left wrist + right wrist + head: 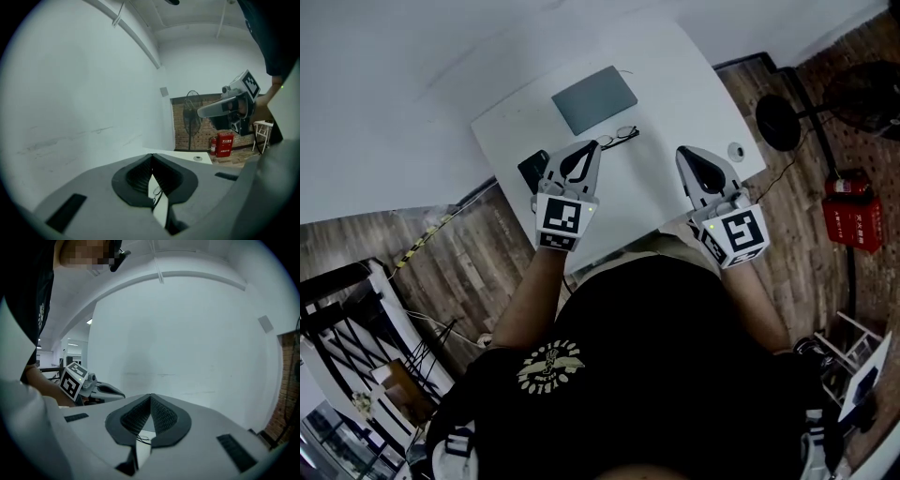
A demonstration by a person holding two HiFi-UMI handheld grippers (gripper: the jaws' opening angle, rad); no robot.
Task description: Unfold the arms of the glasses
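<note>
Shirt (609, 356): black, with a pale round emblem on the chest. Its print is too small to read.
Marker cubes: black-and-white square codes on each gripper's cube, no letters. Each has a green light lit at a corner.
Left gripper (593, 146): jaws clenched tip to tip, nothing between them. It sits low over the table (666, 75) and points at the glasses.
Right gripper (683, 153): jaws clenched too, also empty. It is beside the left one and well apart from it, over bare tabletop.
Glasses (620, 136): dark thin frame lying on the white table just beyond the left gripper's tips, touched by neither gripper. Each gripper view shows them through the slot under its own jaws. They are too small to tell how the arms sit.
Black slab (532, 170): flat on the table, at the left gripper's left side.
Grey pad (593, 98): flat rectangle just past the glasses, with no visible label.
Round fitting (736, 151): small disc near the table's right edge.
Floor (459, 272): wood planks.
Red box (853, 212): on the floor at right. It has white characters on its face, not legible.
Fan (868, 94): black, standing by the brick wall beyond the red box.
</note>
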